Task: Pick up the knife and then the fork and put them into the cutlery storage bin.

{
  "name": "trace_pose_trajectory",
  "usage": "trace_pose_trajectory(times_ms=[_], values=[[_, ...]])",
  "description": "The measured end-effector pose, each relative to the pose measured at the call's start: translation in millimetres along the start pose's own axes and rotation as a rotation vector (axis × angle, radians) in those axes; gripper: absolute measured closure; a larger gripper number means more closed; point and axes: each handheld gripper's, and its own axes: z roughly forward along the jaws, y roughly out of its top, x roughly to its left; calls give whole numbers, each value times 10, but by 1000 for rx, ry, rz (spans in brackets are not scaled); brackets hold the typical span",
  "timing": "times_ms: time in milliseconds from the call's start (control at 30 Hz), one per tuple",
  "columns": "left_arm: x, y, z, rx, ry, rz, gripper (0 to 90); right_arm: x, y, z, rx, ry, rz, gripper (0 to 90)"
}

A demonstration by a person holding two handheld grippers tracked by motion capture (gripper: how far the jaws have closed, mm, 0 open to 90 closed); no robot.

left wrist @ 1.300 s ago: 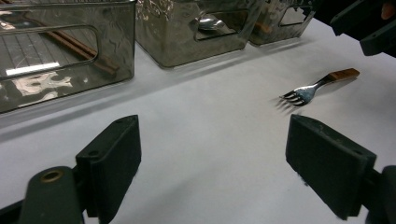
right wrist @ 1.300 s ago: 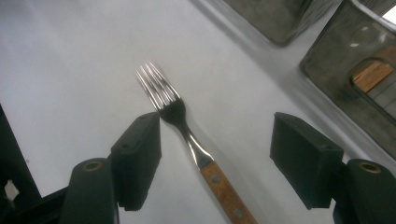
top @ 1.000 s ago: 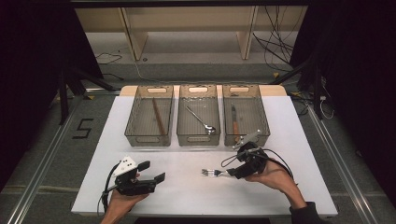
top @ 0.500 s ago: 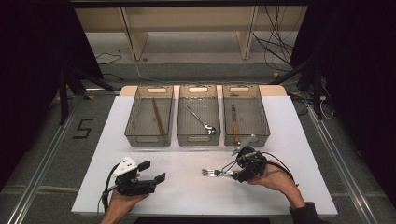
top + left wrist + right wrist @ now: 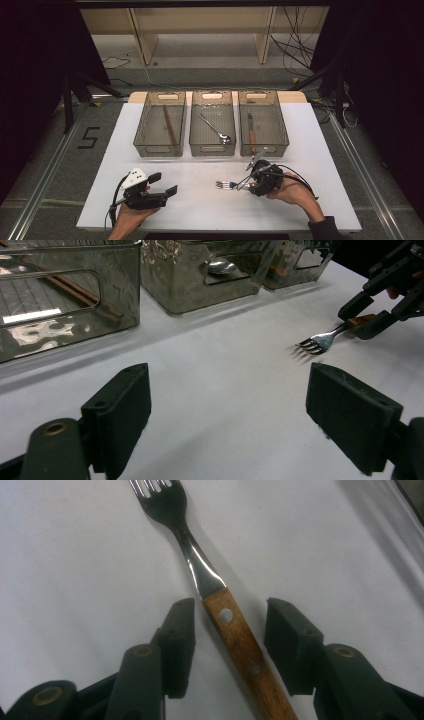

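Closing over the last second, right gripper (image 5: 248, 181) jaws now narrower around the handle than before, pads not yet touching; left gripper (image 5: 165, 186) unmoved, jaws wide apart, holding nothing. From the high view: steel fork with riveted wooden handle (image 5: 227, 185) flat on the white table (image 5: 310, 150), at six o'clock of the middle clear plastic bin (image 5: 212, 148), long axis three-to-nine, tines toward nine; right hand far nearer. From the left gripper view: fork (image 5: 320, 341) off at two o'clock, well apart. From the right gripper view: wooden handle (image 5: 240, 640) between the pads, running from five to eleven o'clock, slightly skewed, gaps on both sides.
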Motion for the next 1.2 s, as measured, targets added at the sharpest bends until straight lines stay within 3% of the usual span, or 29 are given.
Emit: trace_pose_trajectory(times_ms=[267,400,500,767,933,1200], values=[[-2,0,4,-2,1,-4,179,-1,-4,27,8,0,-9,647],[-5,2,4,-4,0,-4,179,25,-1,22,9,-1,-45,714],[-4,2,4,-2,0,-3,179,62,6,22,10,-11,-108,764],[-3,11,14,-2,-1,-2,179,101,19,-5,9,-37,-143,772],[1,7,15,1,0,-3,179,104,32,-92,-34,-41,-135,772],[-7,7,18,0,-3,-3,179,79,48,-256,-139,-24,-67,773]])
